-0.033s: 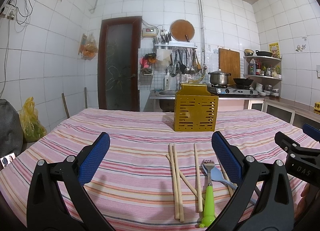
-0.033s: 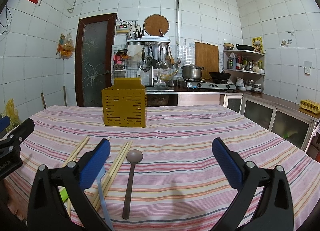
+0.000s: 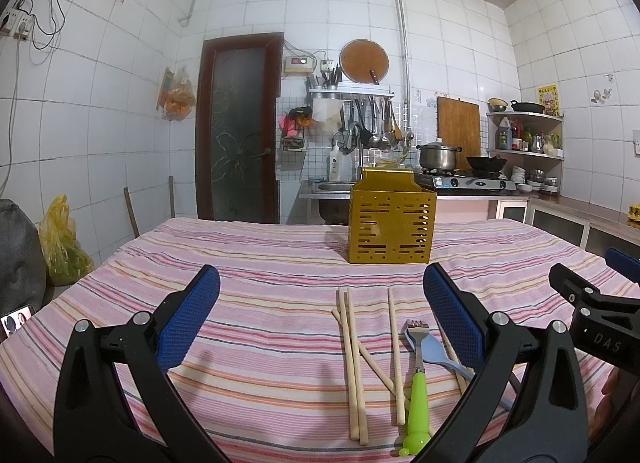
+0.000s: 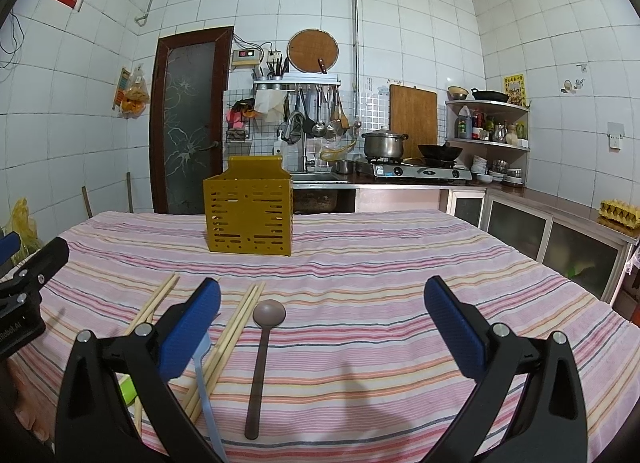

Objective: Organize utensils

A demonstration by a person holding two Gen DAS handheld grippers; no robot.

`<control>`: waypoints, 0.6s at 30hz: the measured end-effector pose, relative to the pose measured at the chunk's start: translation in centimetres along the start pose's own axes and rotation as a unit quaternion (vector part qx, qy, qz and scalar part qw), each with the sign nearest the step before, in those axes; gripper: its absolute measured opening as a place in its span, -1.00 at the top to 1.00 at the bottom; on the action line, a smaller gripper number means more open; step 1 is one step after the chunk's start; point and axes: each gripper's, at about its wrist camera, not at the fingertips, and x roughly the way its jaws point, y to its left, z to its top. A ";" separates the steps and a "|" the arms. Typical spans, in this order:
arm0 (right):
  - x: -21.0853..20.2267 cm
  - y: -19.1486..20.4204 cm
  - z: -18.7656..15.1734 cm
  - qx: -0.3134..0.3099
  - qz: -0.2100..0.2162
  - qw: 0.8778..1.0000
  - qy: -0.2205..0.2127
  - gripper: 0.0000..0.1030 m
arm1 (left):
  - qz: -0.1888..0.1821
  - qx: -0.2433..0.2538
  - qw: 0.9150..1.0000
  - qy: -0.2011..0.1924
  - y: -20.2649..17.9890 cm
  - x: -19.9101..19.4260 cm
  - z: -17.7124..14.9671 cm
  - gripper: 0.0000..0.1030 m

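Observation:
A yellow slotted utensil holder (image 3: 392, 223) stands upright mid-table; it also shows in the right wrist view (image 4: 249, 211). Several wooden chopsticks (image 3: 354, 359) lie on the striped cloth before it, with a green-handled fork (image 3: 417, 383) and a light blue spoon (image 3: 440, 355) to their right. In the right wrist view more chopsticks (image 4: 234, 339), a brown spoon (image 4: 262, 355) and the blue spoon's handle (image 4: 202, 367) lie near the front. My left gripper (image 3: 320, 315) is open and empty, left of the utensils. My right gripper (image 4: 322, 327) is open and empty, right of the brown spoon.
The table carries a pink striped cloth (image 3: 260, 291). Behind it are a dark door (image 3: 240, 131), a sink counter with a stove and pot (image 3: 438, 155), and corner shelves (image 3: 524, 135). A yellow bag (image 3: 62, 239) sits at the left. Cabinets (image 4: 540, 231) run along the right.

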 end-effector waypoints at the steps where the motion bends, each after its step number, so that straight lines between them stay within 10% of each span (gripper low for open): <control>1: 0.0 0.1 0.0 -0.001 0.000 1.000 0.000 -0.93 | 0.000 0.001 1.000 0.001 -0.1 0.1 0.0 -0.91; 18: 1.0 0.6 0.4 -0.009 -0.010 0.999 0.033 -0.93 | -0.001 -0.033 0.997 0.064 1.7 2.7 0.0 -0.91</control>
